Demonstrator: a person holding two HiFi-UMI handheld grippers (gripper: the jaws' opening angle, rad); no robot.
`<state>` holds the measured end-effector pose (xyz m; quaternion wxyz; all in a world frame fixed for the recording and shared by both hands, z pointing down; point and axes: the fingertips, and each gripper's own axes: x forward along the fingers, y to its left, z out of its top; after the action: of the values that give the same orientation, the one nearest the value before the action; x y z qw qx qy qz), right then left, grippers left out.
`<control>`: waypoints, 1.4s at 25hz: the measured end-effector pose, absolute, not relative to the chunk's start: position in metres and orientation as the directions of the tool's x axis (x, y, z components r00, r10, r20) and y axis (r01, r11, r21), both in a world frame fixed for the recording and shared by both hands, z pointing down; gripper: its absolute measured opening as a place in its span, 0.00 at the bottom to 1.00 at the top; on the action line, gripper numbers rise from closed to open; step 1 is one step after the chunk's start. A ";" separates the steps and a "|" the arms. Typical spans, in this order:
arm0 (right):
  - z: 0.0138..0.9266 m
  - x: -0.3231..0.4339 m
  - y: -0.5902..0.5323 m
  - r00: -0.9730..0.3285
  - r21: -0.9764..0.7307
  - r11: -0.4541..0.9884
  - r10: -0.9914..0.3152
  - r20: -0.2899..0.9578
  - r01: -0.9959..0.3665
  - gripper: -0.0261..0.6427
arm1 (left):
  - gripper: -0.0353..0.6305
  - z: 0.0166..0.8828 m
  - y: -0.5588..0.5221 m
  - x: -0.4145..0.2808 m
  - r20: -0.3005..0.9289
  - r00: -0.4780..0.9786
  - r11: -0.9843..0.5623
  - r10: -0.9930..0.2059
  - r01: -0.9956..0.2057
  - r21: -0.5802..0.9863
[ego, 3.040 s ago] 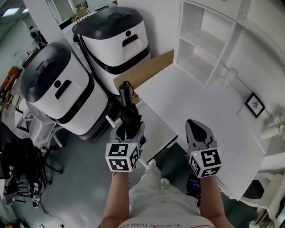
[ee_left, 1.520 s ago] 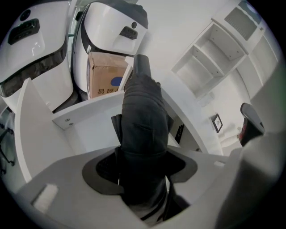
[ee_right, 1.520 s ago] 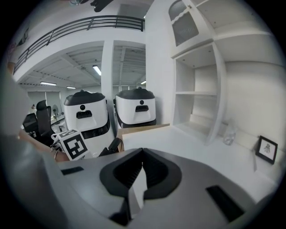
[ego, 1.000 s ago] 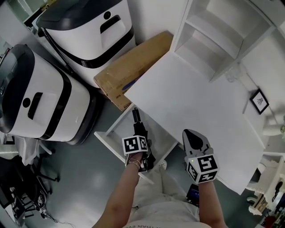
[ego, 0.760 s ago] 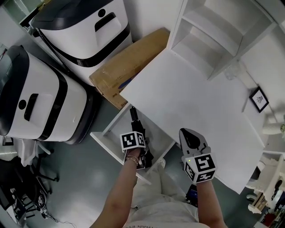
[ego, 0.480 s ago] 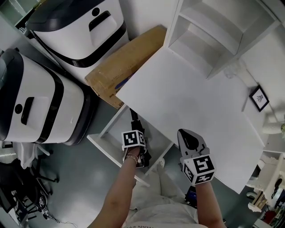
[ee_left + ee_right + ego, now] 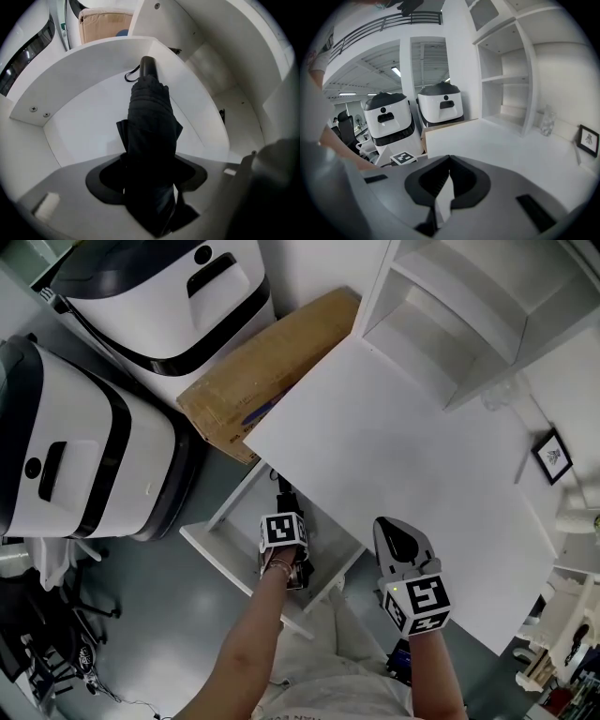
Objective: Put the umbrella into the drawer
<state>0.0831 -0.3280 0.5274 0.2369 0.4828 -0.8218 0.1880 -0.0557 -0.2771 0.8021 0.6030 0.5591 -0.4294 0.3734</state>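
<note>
Grip first: left gripper (image 7: 149, 177) clamped on the cloth part of the folded black umbrella (image 7: 150, 117), jaws held wide by the bundle. Right gripper (image 7: 446, 180) pressed together on nothing, hovering at the near edge of the counter (image 7: 403, 446), apart from the work.

Umbrella angled steeply down inside the open white drawer (image 7: 84, 126), handle end and strap close to the far corner. Judged well along: brought to the drawer and lowered within its walls, not yet let go. Left to do: laying it flat on the drawer floor, spreading the jaws, pulling the gripper clear, and probably pushing the drawer shut.

Contact between the handle and the drawer floor or back wall: not clear from either view. Near end of the umbrella lost in black behind the jaws. From the head view, most of the umbrella hidden under the left gripper, and the drawer partly tucked below the counter.

Farther off, cardboard box (image 7: 262, 371) wedged between the counter and two white machines (image 7: 84, 456). Shelf unit (image 7: 450, 315) cut off at the top edge.
</note>
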 end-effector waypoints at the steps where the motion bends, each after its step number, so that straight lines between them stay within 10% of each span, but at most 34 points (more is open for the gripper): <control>1: 0.528 0.083 -0.328 -0.422 -0.082 0.464 -0.702 0.573 -0.882 0.05 | 0.45 0.804 -0.277 -0.057 0.937 0.347 0.098 -0.026 -0.932 0.348; 35: 0.494 0.058 -0.320 -0.509 -0.082 0.552 -0.690 0.515 -0.830 0.05 | 0.62 0.757 -0.294 -0.067 0.924 0.347 0.128 -0.158 -0.921 0.368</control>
<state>0.0575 -0.3197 0.4942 0.2177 0.4452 -0.8535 0.1615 -0.0666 -0.2944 0.7565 0.5863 0.5744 -0.4695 0.3254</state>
